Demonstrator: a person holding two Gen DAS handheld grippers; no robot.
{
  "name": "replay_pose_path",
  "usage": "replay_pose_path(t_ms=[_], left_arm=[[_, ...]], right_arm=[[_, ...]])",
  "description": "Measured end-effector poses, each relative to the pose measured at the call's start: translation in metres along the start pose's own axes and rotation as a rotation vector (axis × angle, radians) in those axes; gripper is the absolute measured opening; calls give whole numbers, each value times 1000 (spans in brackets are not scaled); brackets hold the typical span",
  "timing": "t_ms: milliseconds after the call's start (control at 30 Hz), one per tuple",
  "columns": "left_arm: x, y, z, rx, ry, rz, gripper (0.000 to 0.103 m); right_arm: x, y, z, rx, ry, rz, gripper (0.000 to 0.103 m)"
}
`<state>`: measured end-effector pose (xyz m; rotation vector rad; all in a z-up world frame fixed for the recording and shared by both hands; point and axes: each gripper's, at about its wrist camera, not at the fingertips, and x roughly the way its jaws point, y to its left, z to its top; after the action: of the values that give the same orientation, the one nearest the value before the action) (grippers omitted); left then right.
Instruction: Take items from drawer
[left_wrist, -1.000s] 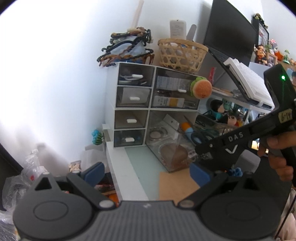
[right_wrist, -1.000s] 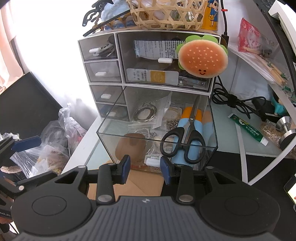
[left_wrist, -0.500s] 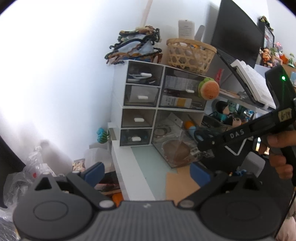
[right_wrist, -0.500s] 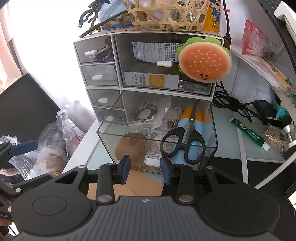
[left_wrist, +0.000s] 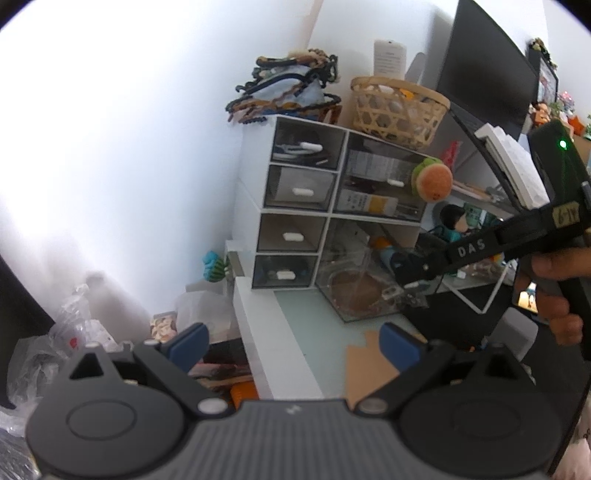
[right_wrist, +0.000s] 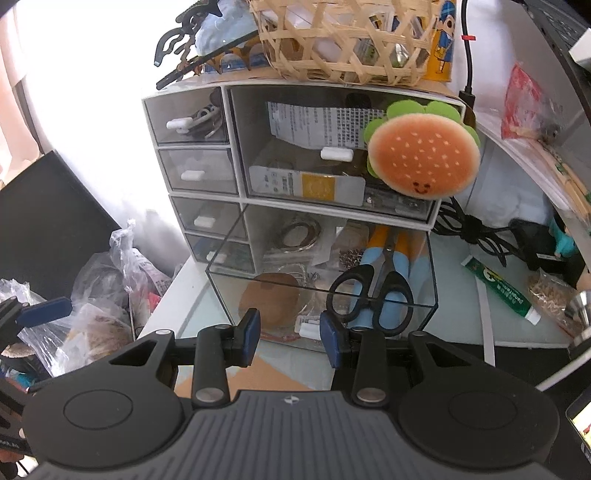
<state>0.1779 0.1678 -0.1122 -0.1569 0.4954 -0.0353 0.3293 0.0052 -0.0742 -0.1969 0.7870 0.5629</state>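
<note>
With the right tool (right_wrist: 290, 334) spread just before the pulled-out clear drawer (right_wrist: 430, 258), reaching for the scissors (right_wrist: 373, 295) could snag the near wall; the left tool (left_wrist: 293, 345) hangs spread, well apart.

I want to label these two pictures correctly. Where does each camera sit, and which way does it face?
Left wrist: on the left gripper, held back and open, facing the drawer unit from its left; the right gripper and the person's hand show.
Right wrist: on the right gripper, open, facing the pulled-out clear drawer with scissors; the left gripper's fingertip shows at left.
Shared: drawer unit, burger toy, basket.
</note>
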Motion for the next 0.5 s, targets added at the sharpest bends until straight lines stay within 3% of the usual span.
replay_pose_path(t_ms=[500], left_arm=[[8, 1, -3, 12, 9, 24, 100]], right_arm=[[9, -10, 7, 24, -38, 2, 39]])
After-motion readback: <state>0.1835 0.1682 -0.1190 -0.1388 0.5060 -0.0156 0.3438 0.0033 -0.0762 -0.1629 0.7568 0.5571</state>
